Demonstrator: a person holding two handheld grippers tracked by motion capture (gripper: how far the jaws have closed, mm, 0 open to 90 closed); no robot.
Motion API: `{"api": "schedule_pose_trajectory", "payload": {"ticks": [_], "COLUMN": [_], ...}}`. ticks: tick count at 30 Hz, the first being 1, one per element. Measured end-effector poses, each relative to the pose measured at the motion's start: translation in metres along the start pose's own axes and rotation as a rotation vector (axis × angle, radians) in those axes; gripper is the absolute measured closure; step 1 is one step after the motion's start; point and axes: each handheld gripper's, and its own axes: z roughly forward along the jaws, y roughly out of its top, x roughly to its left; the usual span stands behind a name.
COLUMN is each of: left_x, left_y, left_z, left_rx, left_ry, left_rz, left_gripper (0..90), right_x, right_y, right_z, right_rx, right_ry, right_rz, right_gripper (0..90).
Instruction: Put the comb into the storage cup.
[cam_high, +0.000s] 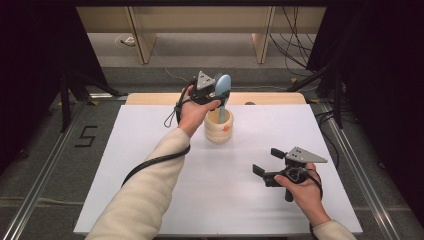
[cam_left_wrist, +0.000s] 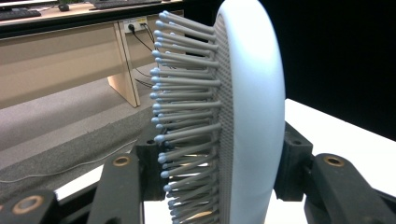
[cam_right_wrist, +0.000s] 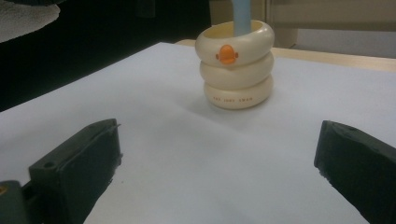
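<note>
A pale blue hairbrush (cam_high: 223, 90) stands upright with its handle down inside a cream ringed cup (cam_high: 218, 126) at the back middle of the white table. My left gripper (cam_high: 216, 93) is shut on the brush head. In the left gripper view the bristled head (cam_left_wrist: 224, 116) sits clamped between both jaws. The cup (cam_right_wrist: 235, 65) bears an orange duck mark, and the brush handle (cam_right_wrist: 242, 16) rises out of it. My right gripper (cam_high: 266, 161) rests low at the front right, open and holding nothing, and it points toward the cup.
The white table top (cam_high: 150, 165) spans the scene, with a wooden strip (cam_high: 270, 98) along its far edge. Desk legs (cam_high: 142, 40) and cables lie on the floor beyond. Metal rails (cam_high: 45, 165) run along both sides.
</note>
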Motion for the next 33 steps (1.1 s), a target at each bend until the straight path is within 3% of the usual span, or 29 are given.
{"api": "schedule_pose_trajectory", "payload": {"ticks": [33], "left_x": [0.003], "left_y": [-0.022], "left_z": [0.006], "left_rx": [0.044], "left_ry": [0.002], "left_rz": [-0.027], "left_gripper": [47.9], "right_x": [0.0], "right_y": [-0.001], "right_z": [0.001], "right_rx": [0.005], "right_ry": [0.005], "right_rz": [0.002], "right_gripper": [1.4]}}
